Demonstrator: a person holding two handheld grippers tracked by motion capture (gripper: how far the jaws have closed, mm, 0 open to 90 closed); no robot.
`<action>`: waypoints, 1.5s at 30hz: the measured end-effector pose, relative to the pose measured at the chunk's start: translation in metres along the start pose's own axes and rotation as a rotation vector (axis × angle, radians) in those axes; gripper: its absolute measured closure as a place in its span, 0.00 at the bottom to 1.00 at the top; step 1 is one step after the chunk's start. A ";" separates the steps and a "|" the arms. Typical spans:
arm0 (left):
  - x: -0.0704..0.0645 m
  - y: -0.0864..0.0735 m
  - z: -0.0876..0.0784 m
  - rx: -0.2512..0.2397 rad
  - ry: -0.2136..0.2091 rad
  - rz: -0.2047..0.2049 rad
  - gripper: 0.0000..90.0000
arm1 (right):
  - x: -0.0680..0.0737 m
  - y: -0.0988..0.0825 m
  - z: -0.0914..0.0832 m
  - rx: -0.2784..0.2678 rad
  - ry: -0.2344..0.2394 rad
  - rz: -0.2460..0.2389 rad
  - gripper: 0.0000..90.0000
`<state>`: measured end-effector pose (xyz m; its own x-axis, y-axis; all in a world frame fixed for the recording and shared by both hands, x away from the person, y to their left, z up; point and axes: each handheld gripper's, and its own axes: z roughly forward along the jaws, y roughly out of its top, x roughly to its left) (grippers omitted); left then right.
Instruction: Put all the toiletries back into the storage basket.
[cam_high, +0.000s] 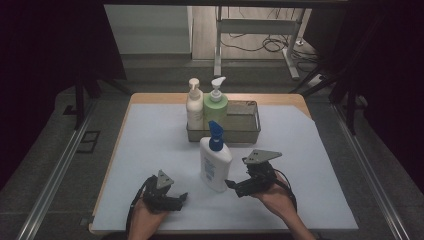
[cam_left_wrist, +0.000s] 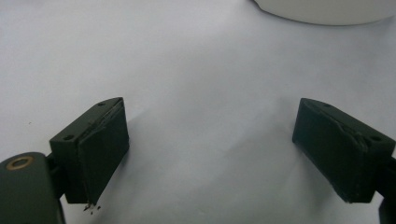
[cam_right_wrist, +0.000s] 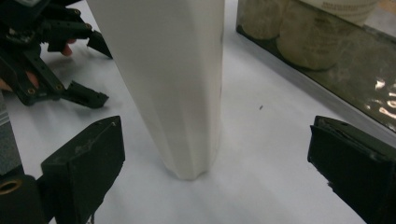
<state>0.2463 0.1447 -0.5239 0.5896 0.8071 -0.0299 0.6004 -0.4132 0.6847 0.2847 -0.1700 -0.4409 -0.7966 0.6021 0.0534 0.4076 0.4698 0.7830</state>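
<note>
The bottle stands upright on the tabletop, just in front of the wire basket that already holds a cream pump bottle and a green one. We take the work in hand to be getting this bottle into the basket beside them.

The main risk, as we judge it, is a knock-over. The bottle is tall on a narrow foot, and the right tongs come at it low and from its right side; if one jaw meets the wall before the other, it may tip toward the left tongs or skid on the smooth sheet. A grip low on the body could also let the top swing on the lift, and the blue pump could catch the basket's front rim or bump the green bottle.

The right tongs stand wide open, holding nothing; in the right gripper view the bottle sits ahead of the gap and nearer one jaw, touching neither. The left tongs, left of the bottle and apart from it, are also wide open and empty over bare sheet, with the bottle's base just beyond them.
</note>
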 end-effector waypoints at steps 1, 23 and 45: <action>0.000 0.000 0.000 0.000 0.000 0.000 0.12 | 0.001 0.002 0.000 0.006 -0.002 -0.006 0.05; 0.000 0.000 0.000 0.002 -0.001 0.000 0.12 | 0.019 0.044 0.015 -0.033 -0.047 0.010 0.16; 0.000 0.000 0.000 0.001 -0.001 -0.001 0.12 | 0.028 0.054 0.034 -0.031 -0.051 -0.016 0.43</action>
<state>0.2464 0.1448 -0.5238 0.5896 0.8071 -0.0307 0.6013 -0.4132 0.6839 0.2999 -0.1055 -0.4182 -0.7785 0.6276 0.0096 0.3806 0.4598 0.8023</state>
